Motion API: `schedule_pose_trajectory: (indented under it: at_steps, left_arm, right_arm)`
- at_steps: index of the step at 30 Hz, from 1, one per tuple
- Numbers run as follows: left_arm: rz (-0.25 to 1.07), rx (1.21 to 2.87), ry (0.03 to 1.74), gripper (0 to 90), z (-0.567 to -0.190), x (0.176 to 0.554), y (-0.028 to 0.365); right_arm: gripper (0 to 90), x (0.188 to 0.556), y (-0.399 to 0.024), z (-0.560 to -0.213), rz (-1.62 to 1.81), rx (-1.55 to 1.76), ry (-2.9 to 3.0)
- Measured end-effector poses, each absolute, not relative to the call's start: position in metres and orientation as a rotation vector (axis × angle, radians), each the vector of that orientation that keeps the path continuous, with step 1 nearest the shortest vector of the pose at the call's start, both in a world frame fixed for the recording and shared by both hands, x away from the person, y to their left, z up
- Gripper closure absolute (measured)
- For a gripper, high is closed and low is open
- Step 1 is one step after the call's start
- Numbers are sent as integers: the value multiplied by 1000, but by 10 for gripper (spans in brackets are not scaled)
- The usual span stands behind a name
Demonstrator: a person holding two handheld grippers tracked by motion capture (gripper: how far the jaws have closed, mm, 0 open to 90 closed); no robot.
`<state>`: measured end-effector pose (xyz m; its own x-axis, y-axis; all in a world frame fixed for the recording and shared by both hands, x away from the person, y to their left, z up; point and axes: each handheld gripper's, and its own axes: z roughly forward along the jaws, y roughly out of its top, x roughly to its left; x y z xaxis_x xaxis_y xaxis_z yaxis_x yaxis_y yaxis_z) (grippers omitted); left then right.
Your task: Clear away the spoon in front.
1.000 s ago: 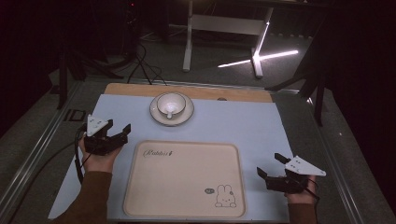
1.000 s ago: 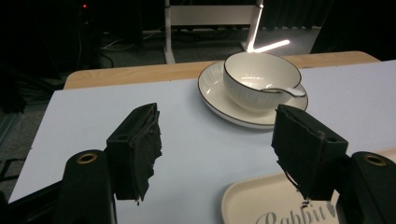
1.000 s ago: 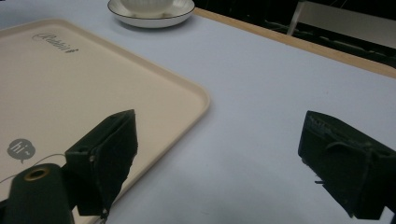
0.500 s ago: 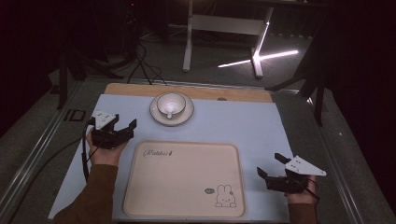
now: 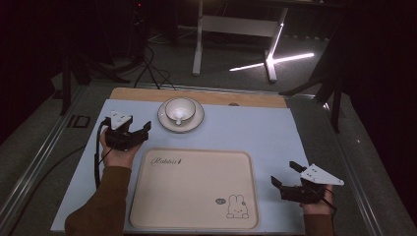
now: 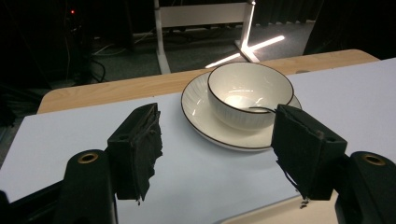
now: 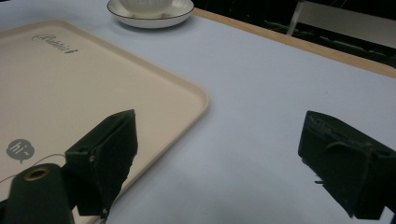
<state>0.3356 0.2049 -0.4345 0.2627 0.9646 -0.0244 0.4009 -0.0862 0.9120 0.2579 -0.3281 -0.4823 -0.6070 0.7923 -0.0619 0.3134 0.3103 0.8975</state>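
We hold our left gripper (image 5: 139, 132) with its matte black jaws spread wide, just beside the glossy white ribbed bowl (image 5: 179, 110) on its round dark-rimmed saucer (image 5: 164, 122). Our right gripper (image 5: 286, 173) gapes empty beside the smooth beige rounded-corner tray (image 5: 192, 187).

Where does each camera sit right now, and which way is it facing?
High view: above the person's side, looking forward and down on the pale blue table mat; both forearms, left gripper and right gripper show.
Left gripper view: rides the left gripper, facing the white ribbed bowl on its white dark-rimmed saucer; open jaws show.
Right gripper view: rides the right gripper, facing the mat beside the cream rectangular tray; open jaws show.
All three share the saucer.
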Motion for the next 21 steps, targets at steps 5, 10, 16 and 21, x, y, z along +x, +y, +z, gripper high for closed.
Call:
schedule_pose_trajectory:
  at_steps: [5,10,16,21]
  left_arm:
    - [798,1658,1274,328,-433,343,198]
    - [800,1668,1267,328,-432,348,194]
    - [799,1680,1259,328,-432,354,188]
    - [795,1686,1256,328,-433,359,184]
  right_arm:
    - [116,258,-329,-482,1259,976,2079]
    - [116,258,-329,-482,1259,977,2078]
    - [116,258,-329,-482,1258,977,2078]
    - [116,258,-329,-482,1259,977,2076]
